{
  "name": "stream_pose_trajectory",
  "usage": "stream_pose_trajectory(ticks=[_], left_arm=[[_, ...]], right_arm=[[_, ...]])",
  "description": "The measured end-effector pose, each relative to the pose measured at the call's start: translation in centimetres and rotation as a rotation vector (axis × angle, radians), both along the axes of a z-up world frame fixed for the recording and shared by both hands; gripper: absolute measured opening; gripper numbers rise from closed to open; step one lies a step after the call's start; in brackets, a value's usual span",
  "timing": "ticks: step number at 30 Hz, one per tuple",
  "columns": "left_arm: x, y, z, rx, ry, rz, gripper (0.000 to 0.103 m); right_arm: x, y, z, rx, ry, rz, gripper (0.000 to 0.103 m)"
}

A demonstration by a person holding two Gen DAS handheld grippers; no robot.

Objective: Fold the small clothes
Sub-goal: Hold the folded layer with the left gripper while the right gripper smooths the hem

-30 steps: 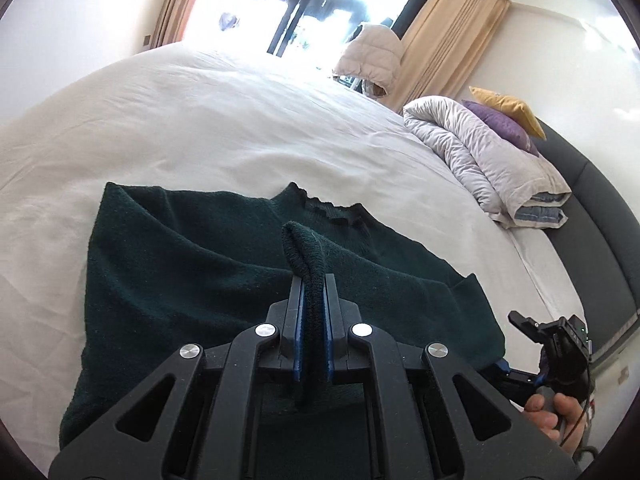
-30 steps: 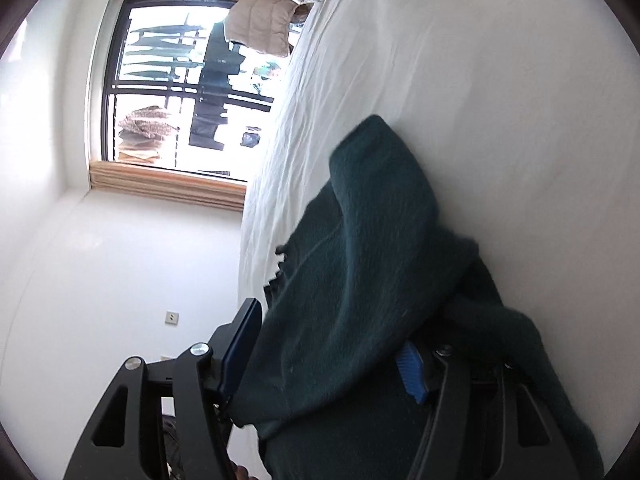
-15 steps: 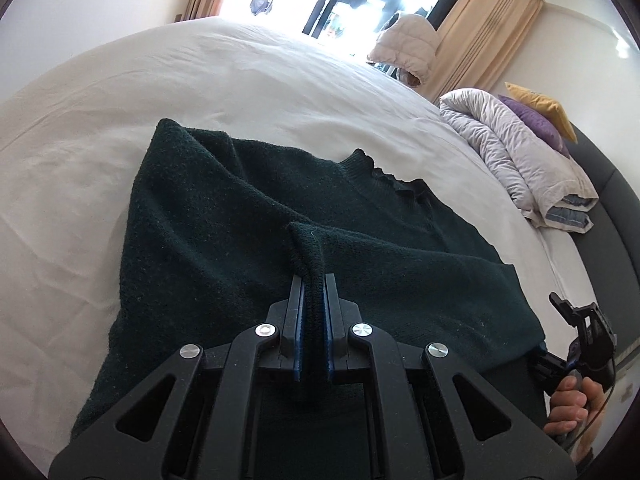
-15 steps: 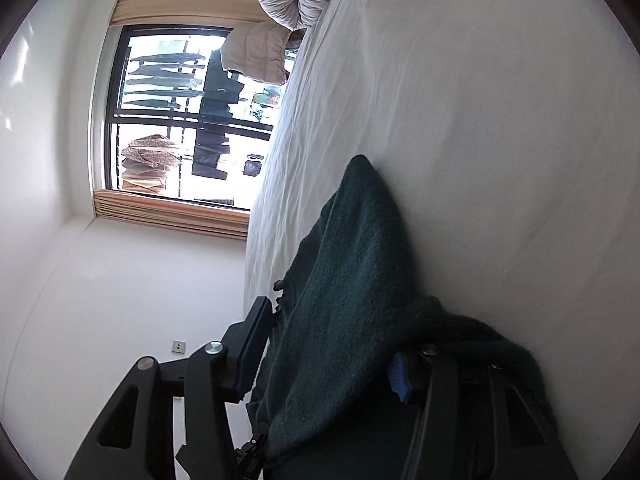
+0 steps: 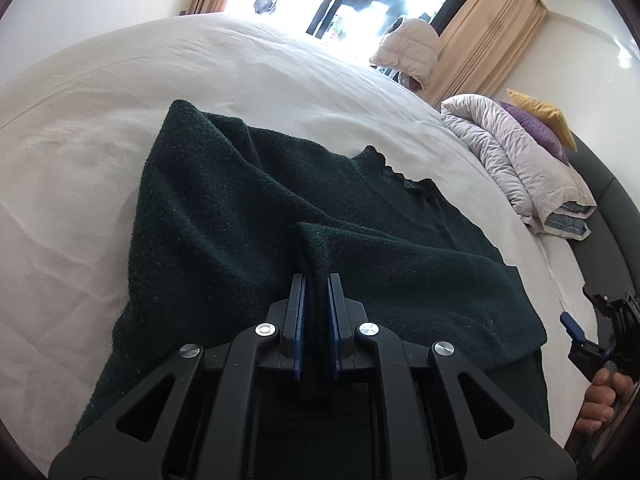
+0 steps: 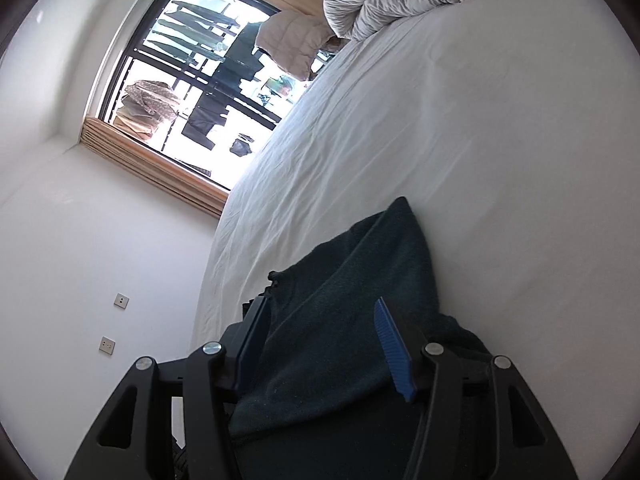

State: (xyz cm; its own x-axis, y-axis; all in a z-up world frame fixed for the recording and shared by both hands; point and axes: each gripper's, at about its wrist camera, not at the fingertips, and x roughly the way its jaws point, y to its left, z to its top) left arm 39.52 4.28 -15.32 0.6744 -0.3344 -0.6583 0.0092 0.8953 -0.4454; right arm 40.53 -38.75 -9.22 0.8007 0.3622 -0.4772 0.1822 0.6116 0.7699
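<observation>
On white bed [image 5: 100, 152], dark sweater [image 5: 240, 208] — left gripper [image 5: 315, 304] pinching fold

**Fold carrying forward, right jaws coming free**

The left gripper [image 5: 316, 296], clamped on a ridge of the dark green sweater [image 5: 224, 216], is carrying that fold further across the garment; the sweater is filling more of the left wrist view and the scalloped neckline [image 5: 400, 174] is sitting nearer. The right gripper [image 6: 320, 336] is coming clear of the knit (a second ago cloth was draped over its right finger [image 6: 394, 354]); the blue pad is now showing bare, jaws spread wide, with more of the white bedsheet [image 6: 460, 140] visible.
</observation>
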Motion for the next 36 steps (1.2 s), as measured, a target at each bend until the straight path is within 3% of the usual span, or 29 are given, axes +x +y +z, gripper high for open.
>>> stream_pose_trajectory(ticks=[3, 7, 9, 11, 13, 15, 16, 18, 19, 20, 23, 26, 27, 28, 31, 33, 35, 36], left_arm=[[-0.1, 0.1, -0.1, -0.017, -0.003, 0.005, 0.012], [-0.2, 0.1, -0.2, -0.013, -0.017, 0.009, 0.012], [-0.3, 0.1, -0.3, -0.011, -0.02, 0.009, 0.012], [-0.2, 0.2, -0.5, -0.02, -0.018, 0.006, 0.012], [-0.1, 0.4, -0.7, -0.04, -0.011, 0.003, 0.012], [-0.1, 0.5, -0.9, -0.054, -0.011, 0.002, 0.012], [-0.1, 0.5, -0.9, -0.054, -0.012, 0.002, 0.013], [-0.1, 0.3, -0.9, -0.049, -0.015, 0.003, 0.013], [-0.1, 0.3, -0.9, -0.049, -0.016, 0.004, 0.013], [-0.1, 0.3, -1.0, -0.048, -0.018, 0.004, 0.013], [-0.3, 0.3, -1.1, -0.045, -0.02, 0.004, 0.013], [-0.3, 0.2, -0.9, -0.043, -0.016, 0.002, 0.013], [-0.2, 0.1, -0.8, -0.036, -0.01, -0.001, 0.013], [-0.2, 0.0, -0.5, -0.026, -0.002, -0.005, 0.013], [-0.7, -0.5, 0.8, 0.076, -0.003, -0.016, 0.015], [-1.5, -0.7, 1.7, 0.155, -0.007, -0.007, 0.024], [-2.6, -0.7, 2.8, 0.239, -0.021, 0.042, 0.032], [-3.5, -0.6, 3.6, 0.257, -0.047, 0.065, 0.047]], right_arm=[[1.3, 1.6, -1.1, 0.008, 0.0, 0.049, 0.058], [3.6, 1.9, -4.6, -0.022, 0.103, 0.083, 0.058], [3.5, 1.3, -6.8, -0.039, 0.139, 0.073, 0.05], [3.1, 0.4, -7.5, -0.043, 0.117, 0.062, 0.026], [2.4, -1.0, -8.0, 0.006, 0.121, 0.044, 0.01], [1.6, -1.9, -7.7, -0.008, 0.124, -0.001, 0.004], [1.2, -2.0, -7.1, -0.038, 0.122, -0.017, 0.006], [0.6, -1.2, -5.2, -0.088, 0.085, -0.024, 0.022], [0.6, -0.4, -4.0, -0.098, 0.053, -0.006, 0.038], [0.6, 0.5, -3.1, -0.109, 0.022, 0.024, 0.047], [1.9, 3.7, -2.0, -0.152, -0.014, 0.133, 0.058], [3.3, 4.8, -5.0, -0.194, 0.113, 0.173, 0.062], [3.0, 4.4, -6.1, -0.188, 0.124, 0.168, 0.055], [2.3, 3.7, -6.3, -0.179, 0.096, 0.156, 0.042], [0.2, 1.0, -6.1, -0.102, 0.103, 0.112, 0.04], [-1.3, 0.5, -4.7, -0.139, 0.107, 0.081, 0.043], [-2.6, 0.9, -2.9, -0.161, 0.043, 0.097, 0.064], [-3.0, 1.4, -2.2, -0.166, 0.013, 0.12, 0.067]])
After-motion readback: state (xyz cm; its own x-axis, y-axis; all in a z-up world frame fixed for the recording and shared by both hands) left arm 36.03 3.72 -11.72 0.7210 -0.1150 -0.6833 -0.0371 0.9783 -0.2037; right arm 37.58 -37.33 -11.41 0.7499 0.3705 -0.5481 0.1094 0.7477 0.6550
